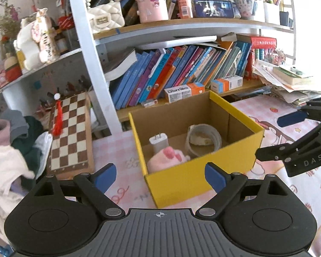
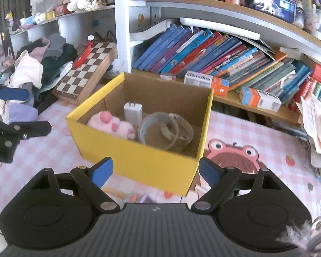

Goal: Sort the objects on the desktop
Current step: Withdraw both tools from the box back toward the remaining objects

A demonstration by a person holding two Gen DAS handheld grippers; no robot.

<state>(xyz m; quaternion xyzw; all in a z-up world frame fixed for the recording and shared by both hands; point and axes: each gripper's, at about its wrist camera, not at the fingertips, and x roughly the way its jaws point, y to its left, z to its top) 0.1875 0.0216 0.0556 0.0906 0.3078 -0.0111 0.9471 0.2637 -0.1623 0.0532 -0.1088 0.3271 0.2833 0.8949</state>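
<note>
Sorting looked mostly done: yellow box (image 2: 139, 162) on the worktop (image 2: 256, 132) held charger (image 2: 132, 113), pink plush (image 2: 111, 124) and tape roll (image 2: 167, 130). Left gripper (image 1: 160, 176) and right gripper (image 2: 155, 172) sat near it, fingers apart, empty. Small bits (image 2: 139, 197) remained just before the box.

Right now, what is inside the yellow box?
Inside the yellow box: a white charger, a pink paw plush and a tape roll with some pale item inside. The floor under the plush is hidden.

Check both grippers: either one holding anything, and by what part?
Nothing held. The left gripper and right gripper both stand open with empty jaws, short of the yellow box. The charger, pink plush and tape roll lie inside it.
</note>
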